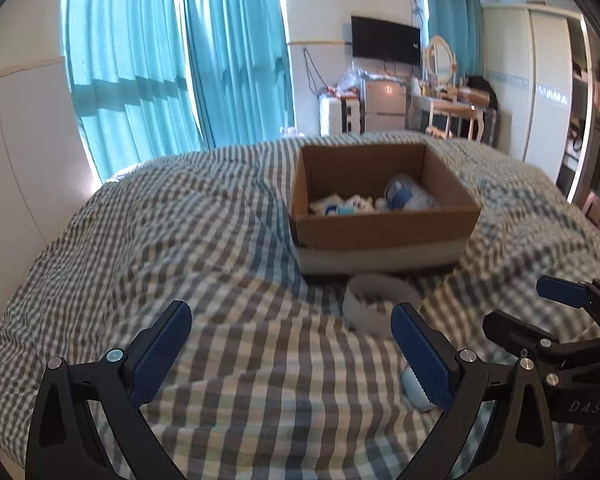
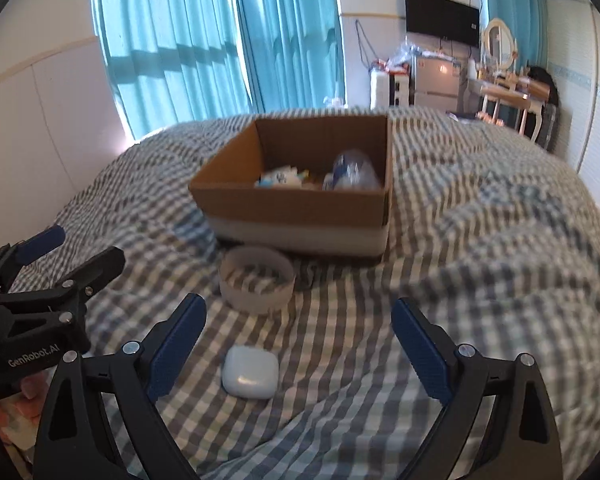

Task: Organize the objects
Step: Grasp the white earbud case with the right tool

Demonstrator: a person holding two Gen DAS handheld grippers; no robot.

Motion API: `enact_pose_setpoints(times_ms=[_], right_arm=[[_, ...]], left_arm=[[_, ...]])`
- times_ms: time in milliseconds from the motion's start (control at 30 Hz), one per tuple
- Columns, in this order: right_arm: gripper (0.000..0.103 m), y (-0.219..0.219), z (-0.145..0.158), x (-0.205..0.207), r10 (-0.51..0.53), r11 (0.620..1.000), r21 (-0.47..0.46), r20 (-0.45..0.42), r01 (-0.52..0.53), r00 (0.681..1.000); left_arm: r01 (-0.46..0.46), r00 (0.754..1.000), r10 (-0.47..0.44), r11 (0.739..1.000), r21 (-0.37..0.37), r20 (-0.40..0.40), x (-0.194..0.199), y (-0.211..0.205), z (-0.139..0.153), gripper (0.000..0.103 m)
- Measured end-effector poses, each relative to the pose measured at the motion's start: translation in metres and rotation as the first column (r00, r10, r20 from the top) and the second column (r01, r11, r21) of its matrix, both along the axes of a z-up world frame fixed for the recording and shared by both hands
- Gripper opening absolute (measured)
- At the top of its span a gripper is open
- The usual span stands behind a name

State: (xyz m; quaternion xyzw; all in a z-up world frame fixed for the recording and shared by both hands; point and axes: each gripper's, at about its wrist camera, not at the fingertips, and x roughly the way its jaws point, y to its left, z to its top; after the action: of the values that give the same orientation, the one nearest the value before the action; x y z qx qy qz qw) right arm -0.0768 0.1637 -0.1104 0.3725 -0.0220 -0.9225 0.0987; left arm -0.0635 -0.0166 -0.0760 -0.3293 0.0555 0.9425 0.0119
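An open cardboard box (image 1: 380, 226) (image 2: 300, 208) sits on the checked quilt, holding a clear bottle (image 1: 404, 194) (image 2: 354, 172) and small white-and-blue items (image 1: 340, 206) (image 2: 282, 178). Just in front of it lies a white ring-shaped band (image 1: 376, 304) (image 2: 256, 284). Nearer still, a white earbud case (image 2: 250, 372) rests on the quilt, partly hidden by a finger in the left wrist view (image 1: 414, 394). My left gripper (image 1: 290, 312) (image 2: 76, 250) is open and empty, left of the case. My right gripper (image 2: 298, 306) (image 1: 532, 308) is open, with the case lying low between its fingers, untouched.
The bed's grey-and-white checked quilt (image 1: 180, 240) (image 2: 480, 280) is rumpled into soft folds. Teal curtains (image 1: 160, 60) hang behind it on the left. Beyond the bed stand a wall TV (image 1: 386, 40), a dressing table with a mirror (image 1: 448, 100) and a wardrobe (image 1: 548, 80).
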Motion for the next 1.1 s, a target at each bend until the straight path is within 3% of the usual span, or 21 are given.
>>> enact_pose_setpoints(times_ms=[133,233,400,633,767,900,1100], right_arm=[[0.091,-0.008,-0.028,-0.004,0.041,0.999,-0.005,0.08,-0.041,0.996],[0.085,-0.012,-0.038,-0.009,0.06,0.998,-0.011,0.121,-0.059,0.991],[0.083,-0.018,-0.052,-0.009,0.075,0.997,-0.037,0.162,-0.07,0.984],[0.058,-0.043,-0.08,-0.02,0.133,0.991,-0.002,0.265,-0.137,0.955],[0.055,-0.043,-0.088,-0.024,0.138,0.99,-0.01,0.299,-0.142,0.944],[0.05,-0.042,-0.09,-0.024,0.145,0.989,-0.02,0.302,-0.146,0.942],[0.05,-0.035,-0.067,-0.011,0.12,0.993,-0.007,0.203,-0.121,0.972]], left_arm=[[-0.014,0.999,0.012,0.999,0.041,0.046,-0.005,-0.011,-0.01,0.103],[-0.057,0.995,0.051,0.996,0.069,0.086,-0.008,-0.021,-0.016,0.103],[-0.078,0.991,0.064,0.99,0.12,0.121,-0.011,-0.033,-0.022,0.103],[-0.082,0.99,0.066,0.989,0.125,0.128,-0.01,-0.034,-0.027,0.103],[-0.087,0.987,0.067,0.987,0.133,0.143,-0.012,-0.036,-0.03,0.103],[-0.085,0.987,0.066,0.989,0.124,0.146,-0.012,-0.034,-0.031,0.103],[-0.07,0.988,0.053,0.992,0.109,0.147,-0.013,-0.03,-0.03,0.103]])
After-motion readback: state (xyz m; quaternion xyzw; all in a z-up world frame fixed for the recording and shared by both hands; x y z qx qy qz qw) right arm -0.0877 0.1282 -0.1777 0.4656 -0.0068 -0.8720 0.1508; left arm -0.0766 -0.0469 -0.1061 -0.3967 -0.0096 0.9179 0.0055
